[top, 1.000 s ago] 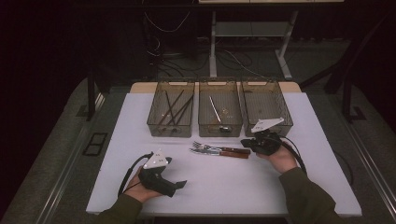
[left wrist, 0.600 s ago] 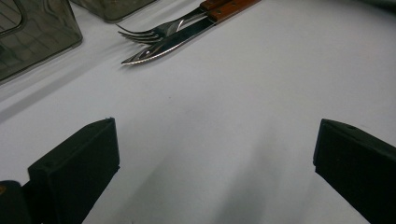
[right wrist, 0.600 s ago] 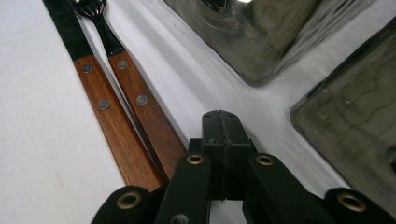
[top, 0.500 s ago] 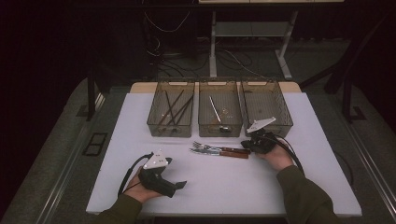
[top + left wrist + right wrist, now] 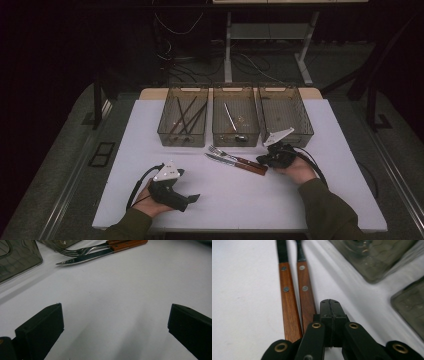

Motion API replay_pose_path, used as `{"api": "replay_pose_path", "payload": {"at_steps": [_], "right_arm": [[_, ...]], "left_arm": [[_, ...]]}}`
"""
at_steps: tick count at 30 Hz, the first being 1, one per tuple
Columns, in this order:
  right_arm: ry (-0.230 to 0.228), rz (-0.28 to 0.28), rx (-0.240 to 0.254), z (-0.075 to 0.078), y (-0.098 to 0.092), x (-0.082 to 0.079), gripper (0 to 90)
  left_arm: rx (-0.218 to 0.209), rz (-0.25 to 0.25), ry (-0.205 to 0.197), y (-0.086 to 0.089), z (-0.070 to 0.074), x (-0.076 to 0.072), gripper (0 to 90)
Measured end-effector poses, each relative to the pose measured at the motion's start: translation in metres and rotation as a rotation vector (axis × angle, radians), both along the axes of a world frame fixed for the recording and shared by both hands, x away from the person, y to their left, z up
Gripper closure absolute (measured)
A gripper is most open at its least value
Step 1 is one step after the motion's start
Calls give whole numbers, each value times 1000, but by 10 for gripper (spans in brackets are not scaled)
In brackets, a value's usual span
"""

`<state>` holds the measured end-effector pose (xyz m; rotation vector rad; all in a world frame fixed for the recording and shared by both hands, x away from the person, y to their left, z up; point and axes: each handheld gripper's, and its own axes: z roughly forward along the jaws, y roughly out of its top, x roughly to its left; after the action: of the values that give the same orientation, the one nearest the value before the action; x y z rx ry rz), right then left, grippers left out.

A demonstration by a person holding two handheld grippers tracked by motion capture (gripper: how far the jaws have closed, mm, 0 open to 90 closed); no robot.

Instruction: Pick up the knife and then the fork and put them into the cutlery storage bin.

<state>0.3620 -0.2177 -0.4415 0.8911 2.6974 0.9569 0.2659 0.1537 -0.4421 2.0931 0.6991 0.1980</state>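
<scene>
My left claw [image 5: 194, 198], jaws spread and empty, rests near the bench's [image 5: 320, 200] near-left corner, well apart from the cutlery. At mid-bench the knife [image 5: 235, 164] and fork [image 5: 231, 157] lie side by side, long axes running left to right, wooden handles pointing right. My right claw [image 5: 330, 305], jaws pressed together and empty, sits just beside those handle ends, in line with them, the nearer hand.

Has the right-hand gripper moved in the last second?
Yes. The right gripper has slid a little leftwards, away from the right bin, up to the handles of the knife and fork.
</scene>
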Motion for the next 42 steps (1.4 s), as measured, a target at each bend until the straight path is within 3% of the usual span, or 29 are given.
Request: {"api": "replay_pose_path", "payload": {"at_steps": [14,21,22,24,27,30,33,37,42], "right_arm": [[52,85,-19,3,4,-13,900],[54,142,-65,6,9,-19,900],[69,133,-56,6,10,-21,900],[56,129,-81,8,10,-20,873],[70,78,-66,15,12,-21,815],[74,13,-74,27,16,-20,732],[104,-14,-94,34,26,-16,681],[122,1,-172,36,43,-8,667],[138,38,-225,40,64,2,669]], "left_arm": [[-2,-5,2,-1,0,-1,0],[-3,-6,0,-1,0,-1,0],[-2,-7,0,0,0,-1,0],[-2,-6,0,0,0,-1,0],[-4,-6,0,0,0,-1,0],[-1,-5,1,-1,0,0,0],[-1,-5,0,-1,1,-1,0],[-2,-5,-2,-1,1,-1,0],[-3,-7,-3,0,1,-1,0]]}}
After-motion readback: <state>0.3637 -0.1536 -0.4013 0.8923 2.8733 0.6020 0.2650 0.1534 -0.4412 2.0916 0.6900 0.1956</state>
